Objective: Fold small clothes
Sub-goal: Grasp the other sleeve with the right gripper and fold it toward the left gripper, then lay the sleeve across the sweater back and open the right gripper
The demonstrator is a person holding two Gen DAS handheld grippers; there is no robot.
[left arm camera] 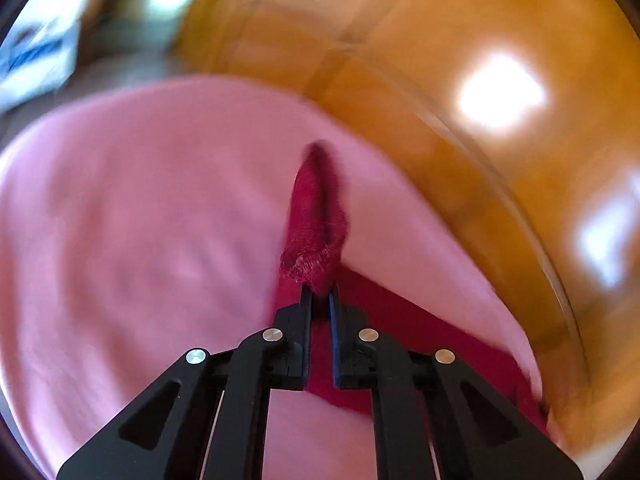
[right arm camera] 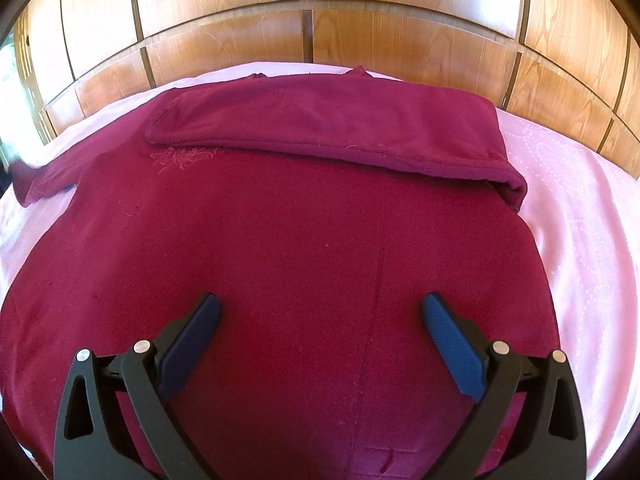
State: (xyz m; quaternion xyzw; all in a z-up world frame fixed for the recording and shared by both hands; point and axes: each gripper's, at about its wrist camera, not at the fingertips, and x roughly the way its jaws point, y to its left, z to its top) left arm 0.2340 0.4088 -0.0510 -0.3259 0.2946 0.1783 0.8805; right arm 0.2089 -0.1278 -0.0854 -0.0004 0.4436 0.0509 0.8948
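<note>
A dark red long-sleeved top [right arm camera: 304, 248] lies flat on a pink sheet [right arm camera: 580, 208]. One sleeve [right arm camera: 332, 128] is folded across its upper part; the other sleeve [right arm camera: 44, 184] sticks out to the left. My right gripper [right arm camera: 320, 312] is open and empty just above the middle of the top. In the blurred left wrist view my left gripper [left arm camera: 320, 296] is shut on the red sleeve's cuff [left arm camera: 312, 236] and holds it up over the pink sheet [left arm camera: 140, 220].
A wooden panelled headboard [right arm camera: 320, 12] runs along the far edge of the bed; it also shows in the left wrist view [left arm camera: 480, 80]. A white and blue object [left arm camera: 36, 56] lies blurred at the upper left.
</note>
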